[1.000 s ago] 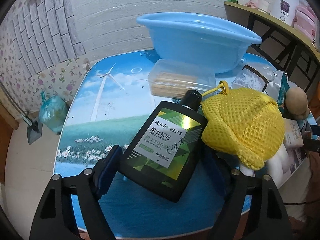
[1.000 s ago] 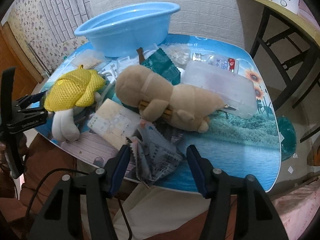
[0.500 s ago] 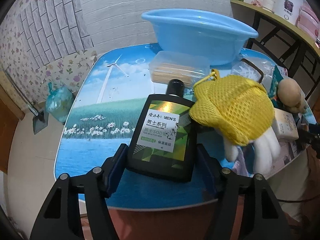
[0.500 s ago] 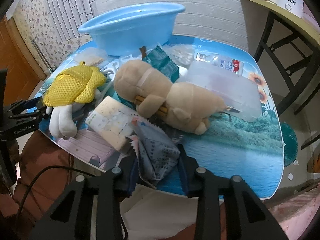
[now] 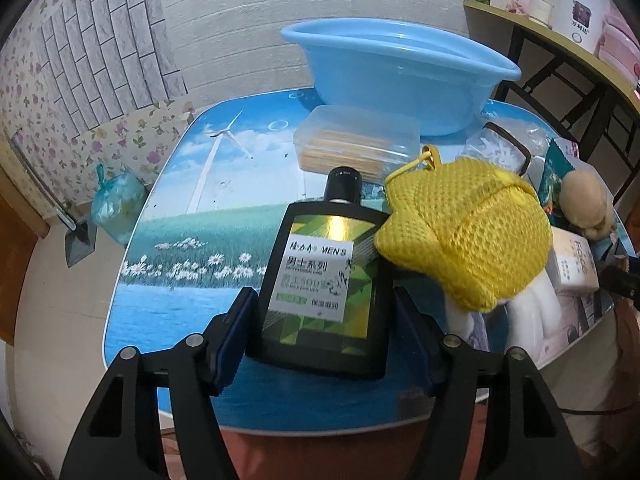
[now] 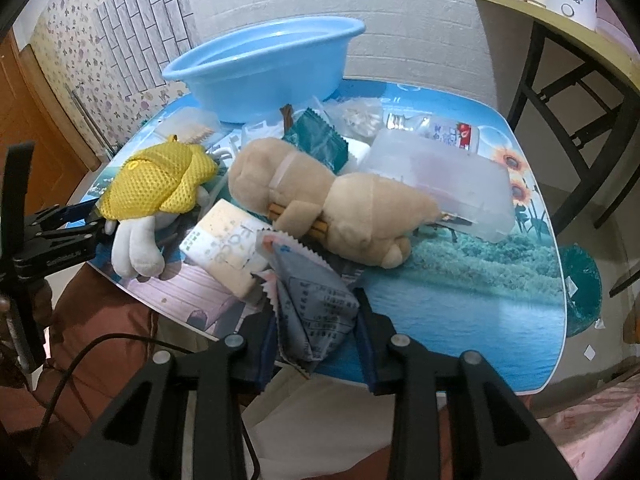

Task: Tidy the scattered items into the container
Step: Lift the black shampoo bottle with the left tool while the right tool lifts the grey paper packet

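We are counting one blue basin [image 6: 262, 68] standing at the back of the table [image 6: 480, 304]. In front of the basin we are seeing one black bottle [image 5: 326, 284], one yellow mesh pouch [image 6: 156, 184], one tan plush toy [image 6: 332, 204], one green packet [image 6: 320, 140], one grey sachet [image 6: 316, 308] and one white tissue pack [image 6: 224, 248]. We are finding two clear plastic boxes: one with sticks [image 5: 356, 148] just before the basin, one larger [image 6: 444, 184] to its right. One small clear bottle [image 6: 436, 132] is lying beyond that larger box. We are counting two grippers, left [image 5: 324, 324] and right [image 6: 316, 340].
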